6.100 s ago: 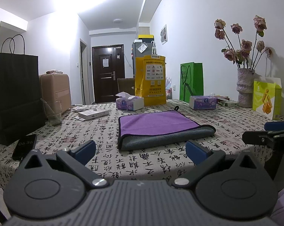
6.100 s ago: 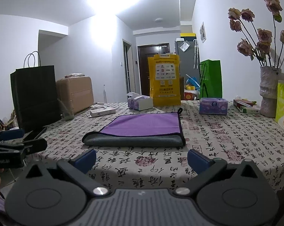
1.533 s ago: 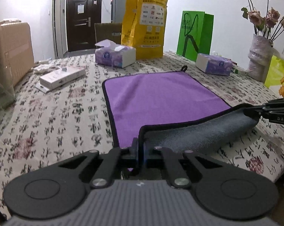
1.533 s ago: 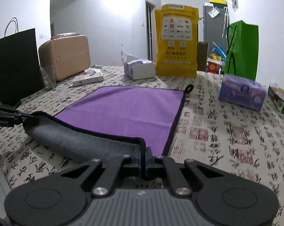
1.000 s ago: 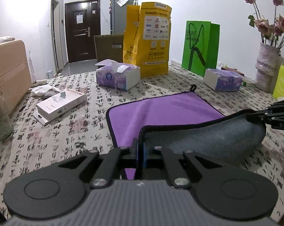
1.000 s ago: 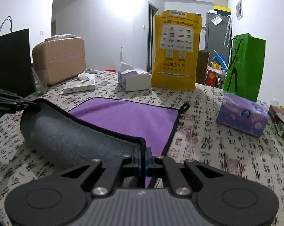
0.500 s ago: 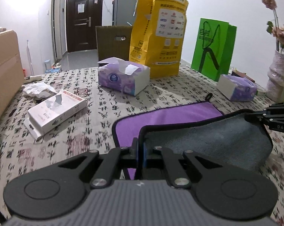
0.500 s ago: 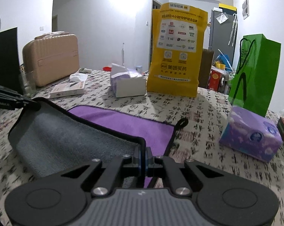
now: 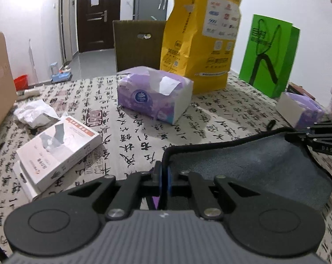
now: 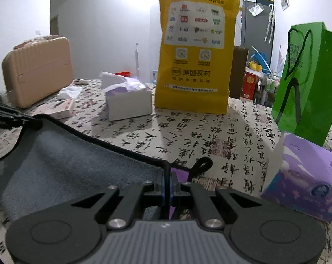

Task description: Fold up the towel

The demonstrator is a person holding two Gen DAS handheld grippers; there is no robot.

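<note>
Towel (image 9: 254,160) front and centre in the left wrist view, grey side up, its black-piped hem pinched in the left gripper (image 9: 164,176), whose jaws are closed right down on the corner. Off to the right, the right gripper (image 9: 298,135) has the other corner of the same hem, so the cloth sags between them over the calligraphy-print tablecloth (image 9: 132,132). A sliver of purple shows under the fingers. My read: this is the carry-over step of a fold, near edge lifted and travelling toward the far edge. Count along the table: two purple tissue packs, the near one (image 9: 154,96) and a second (image 9: 300,112) at right, one white carton (image 9: 55,149), one crumpled tissue (image 9: 33,112), one yellow paper bag (image 9: 201,35), one green bag (image 9: 269,55).

Over to the right wrist view! Right gripper (image 10: 167,184) clamped tight on its corner too, and the towel (image 10: 66,160) slopes away leftward to the left gripper (image 10: 31,120). The hanging loop (image 10: 201,164) of the bottom layer peeks out just past the fingers, so the far edge looks close. Next, I'd say, both corners need lowering together onto that far hem, aligned, before either hand lets go. Same two tissue packs here, one (image 10: 128,101) and two (image 10: 304,182), plus one pink suitcase (image 10: 38,66).
</note>
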